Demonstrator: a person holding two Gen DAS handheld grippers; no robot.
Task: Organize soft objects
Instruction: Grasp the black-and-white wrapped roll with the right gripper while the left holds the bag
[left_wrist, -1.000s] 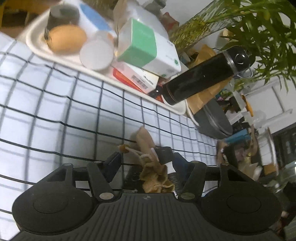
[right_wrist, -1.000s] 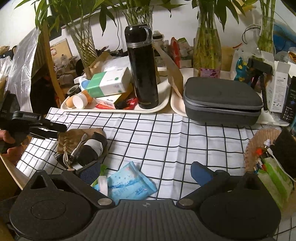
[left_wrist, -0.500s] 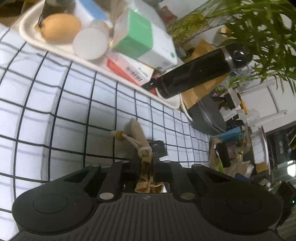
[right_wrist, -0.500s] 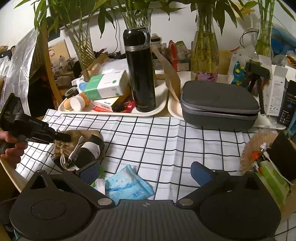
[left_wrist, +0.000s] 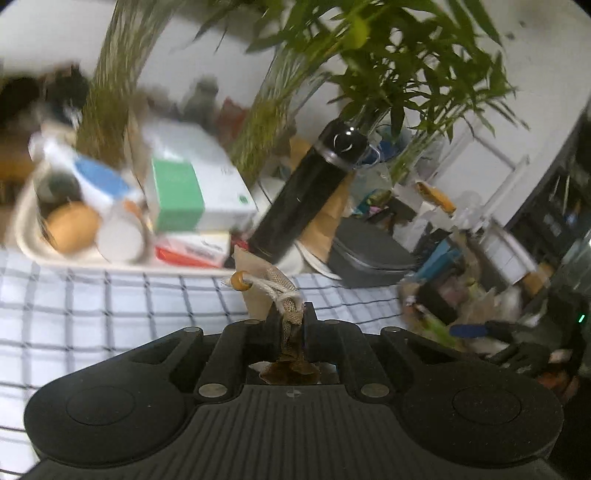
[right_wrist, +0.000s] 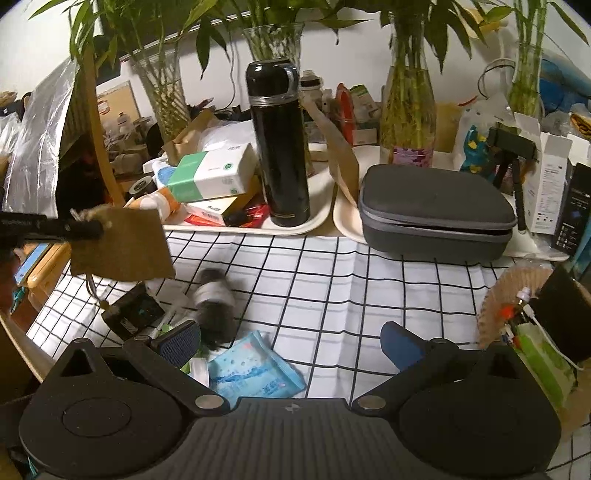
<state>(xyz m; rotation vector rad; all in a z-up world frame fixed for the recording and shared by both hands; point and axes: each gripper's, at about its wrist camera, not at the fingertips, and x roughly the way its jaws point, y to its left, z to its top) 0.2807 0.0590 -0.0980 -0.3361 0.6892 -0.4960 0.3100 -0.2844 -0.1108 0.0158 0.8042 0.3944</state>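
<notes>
Lifted off the checked cloth (right_wrist: 332, 288) since the earlier frame, the tan drawstring pouch (right_wrist: 122, 245) hangs limp at middle left, pinched at its gathered neck by the clenched left gripper (left_wrist: 291, 325), seemingly light; the right gripper (right_wrist: 291, 341) gapes empty.

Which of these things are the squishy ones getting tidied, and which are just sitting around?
Part of the job:
- brown drawstring pouch, pinched in the left gripper, lifted off the cloth
- rolled black-and-white sock
- blue soft packet
- right gripper, open

Just lying about:
- black flask
- grey zip case
- green-and-white box
- glass plant vases
</notes>
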